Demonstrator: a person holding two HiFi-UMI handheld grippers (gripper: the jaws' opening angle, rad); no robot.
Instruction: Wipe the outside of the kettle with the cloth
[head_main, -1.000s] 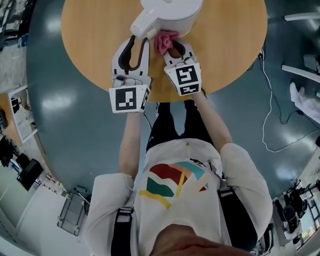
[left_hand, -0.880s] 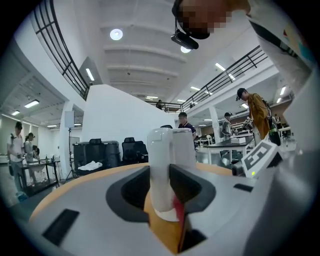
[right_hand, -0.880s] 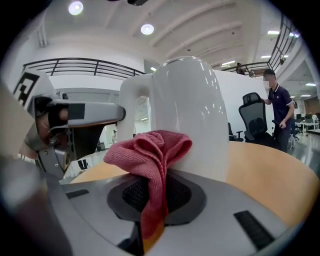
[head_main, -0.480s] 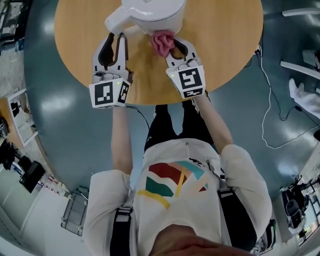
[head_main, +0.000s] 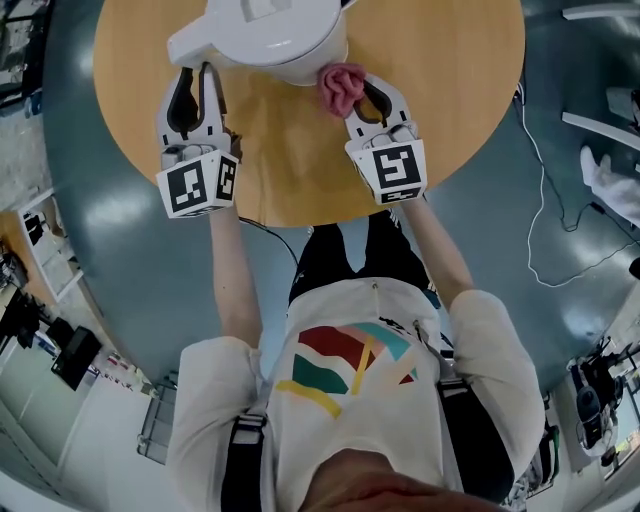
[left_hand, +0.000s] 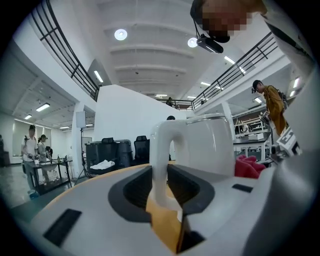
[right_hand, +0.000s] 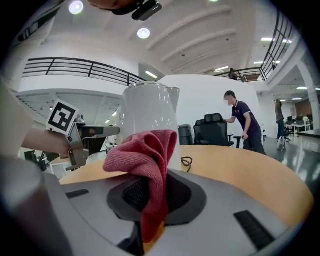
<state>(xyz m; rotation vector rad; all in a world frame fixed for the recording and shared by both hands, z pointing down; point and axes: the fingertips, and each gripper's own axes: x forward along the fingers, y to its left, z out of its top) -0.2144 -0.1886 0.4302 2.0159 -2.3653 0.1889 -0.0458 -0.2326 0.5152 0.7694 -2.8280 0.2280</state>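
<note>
A white kettle (head_main: 265, 35) stands on the round wooden table (head_main: 430, 120), its handle (head_main: 190, 45) pointing left. My left gripper (head_main: 196, 70) has its jaws round that handle (left_hand: 161, 150). They have just been closing, and the pads press on the handle. In the left gripper view the kettle body (left_hand: 210, 145) rises behind the handle. My right gripper (head_main: 358, 92) is shut on a bunched pink cloth (head_main: 340, 88), which touches the kettle's near right side. In the right gripper view the cloth (right_hand: 145, 155) hangs between the jaws in front of the kettle (right_hand: 147, 107).
A black cable (right_hand: 186, 161) lies on the table beyond the kettle. A thin white cord (head_main: 545, 200) trails over the floor to the right. Office chairs and a standing person (right_hand: 242, 125) are in the background.
The kettle and my left gripper on its handle have shifted left in the head view. My right gripper with the cloth has moved slightly right along the kettle's side.
</note>
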